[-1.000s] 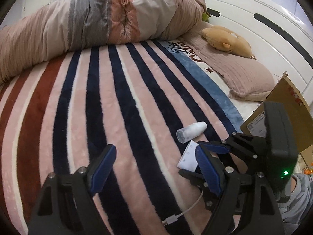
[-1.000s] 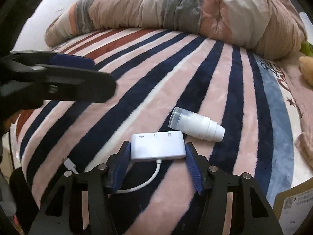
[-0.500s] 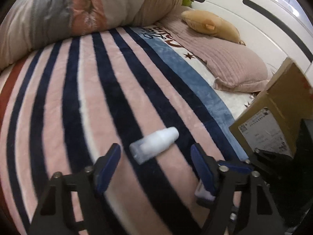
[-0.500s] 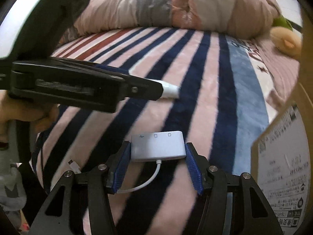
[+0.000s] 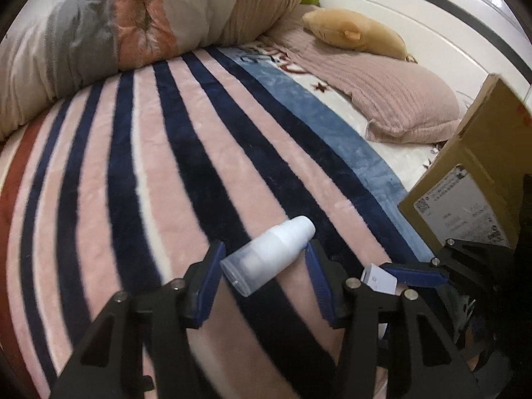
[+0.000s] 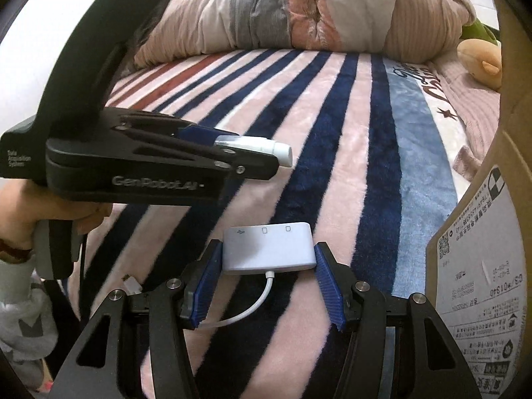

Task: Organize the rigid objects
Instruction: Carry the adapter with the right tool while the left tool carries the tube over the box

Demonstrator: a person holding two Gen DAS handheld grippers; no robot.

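Observation:
My left gripper (image 5: 262,269) is shut on a small white pump bottle (image 5: 269,259), which lies slanted between the blue pads, held above the striped blanket. It also shows in the right wrist view (image 6: 256,148), sticking out of the left gripper's tip. My right gripper (image 6: 266,266) is shut on a white USB adapter hub (image 6: 269,249) whose short white cable (image 6: 252,306) hangs below. The hub's corner shows in the left wrist view (image 5: 379,277). A cardboard box (image 5: 472,179) stands to the right of both grippers.
The striped plush blanket (image 5: 166,166) covers the bed. A rolled duvet (image 5: 133,23) lies along the far side. A pink pillow (image 5: 392,99) and a tan plush toy (image 5: 355,36) lie by the white headboard. The box's labelled wall (image 6: 482,282) is close on the right.
My left gripper swung right, closed on the pump bottle and lifted it. My right gripper carried the hub rightward toward the cardboard box.

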